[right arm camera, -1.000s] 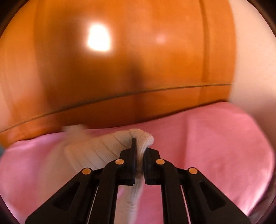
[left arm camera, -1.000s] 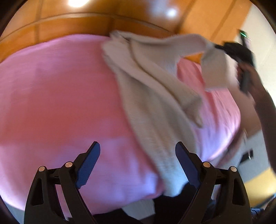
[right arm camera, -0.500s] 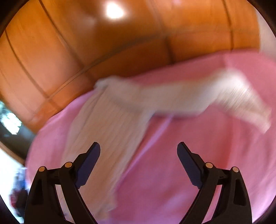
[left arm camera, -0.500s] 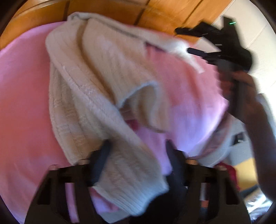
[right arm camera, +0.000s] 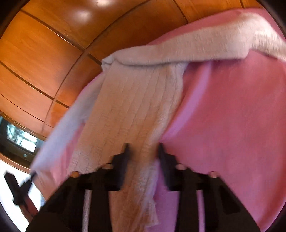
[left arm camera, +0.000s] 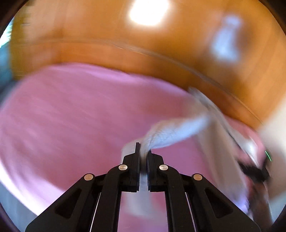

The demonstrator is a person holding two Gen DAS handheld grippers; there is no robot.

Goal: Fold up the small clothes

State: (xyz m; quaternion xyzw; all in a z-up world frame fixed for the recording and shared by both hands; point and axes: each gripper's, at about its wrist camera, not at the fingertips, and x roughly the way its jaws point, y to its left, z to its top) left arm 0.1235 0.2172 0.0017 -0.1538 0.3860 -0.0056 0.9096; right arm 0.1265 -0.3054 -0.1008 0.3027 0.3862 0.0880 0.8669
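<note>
- A pink bedcover (left arm camera: 75,114) spreads over the whole work surface, lightly creased.
- Behind it stands glossy orange-brown wood panelling (right arm camera: 46,51), split by dark grooves into separate panels.
- 2 bright patches of light (left arm camera: 148,12) glare off the polished wood.
- A pale wall (left arm camera: 275,123) shows at the right edge in the left wrist view.
- A dark recess with something bright inside (right arm camera: 19,139) sits low at the left; too blurred to identify.

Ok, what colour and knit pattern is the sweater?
Cream sweater, ribbed in lengthwise stripes; clearest in the right wrist view.
</note>
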